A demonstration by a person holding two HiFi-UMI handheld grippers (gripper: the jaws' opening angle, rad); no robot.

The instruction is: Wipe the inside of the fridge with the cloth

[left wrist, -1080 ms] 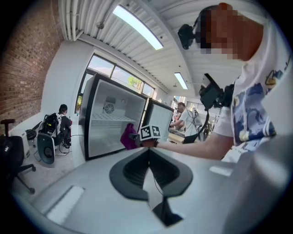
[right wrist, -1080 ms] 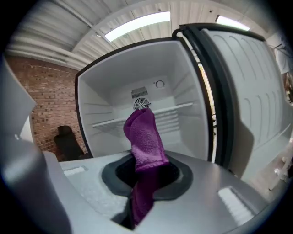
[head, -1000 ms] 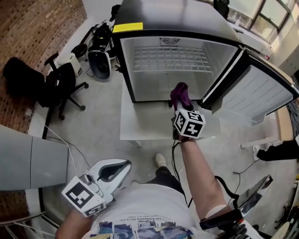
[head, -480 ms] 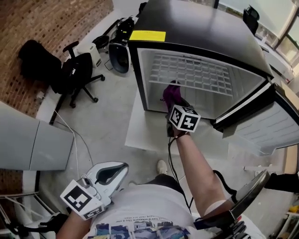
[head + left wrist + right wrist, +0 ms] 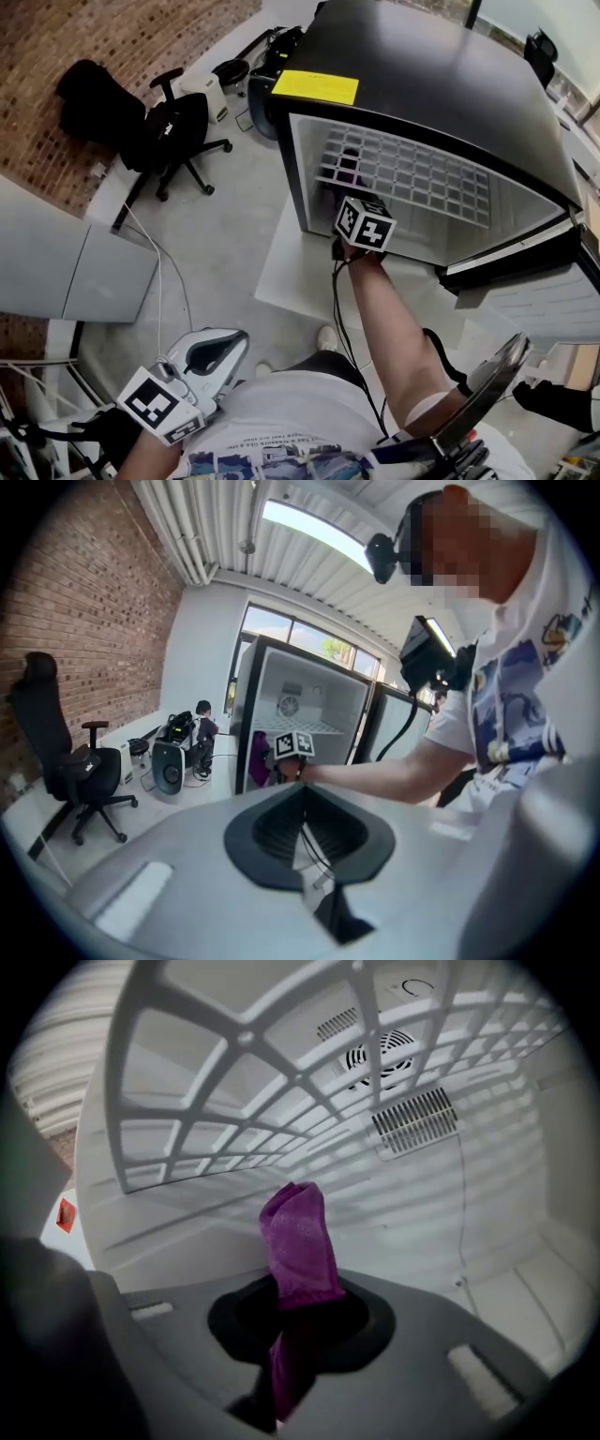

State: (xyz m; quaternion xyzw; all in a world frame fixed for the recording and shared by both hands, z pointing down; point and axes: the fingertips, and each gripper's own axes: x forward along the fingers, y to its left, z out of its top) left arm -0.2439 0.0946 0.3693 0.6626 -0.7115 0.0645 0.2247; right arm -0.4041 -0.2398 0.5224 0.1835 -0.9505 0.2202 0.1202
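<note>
Inside the fridge (image 5: 431, 75), beneath its wire shelf (image 5: 234, 1072), the right hand-held gripper (image 5: 302, 1290) is clamped on a purple cloth (image 5: 298, 1232); the left hand-held gripper (image 5: 305, 794) hangs at the person's waist, jaws together.

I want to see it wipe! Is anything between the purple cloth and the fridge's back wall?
Nothing visible. The right gripper holds the cloth inside the fridge, below the wire shelf, with the bare back wall straight ahead.
</note>
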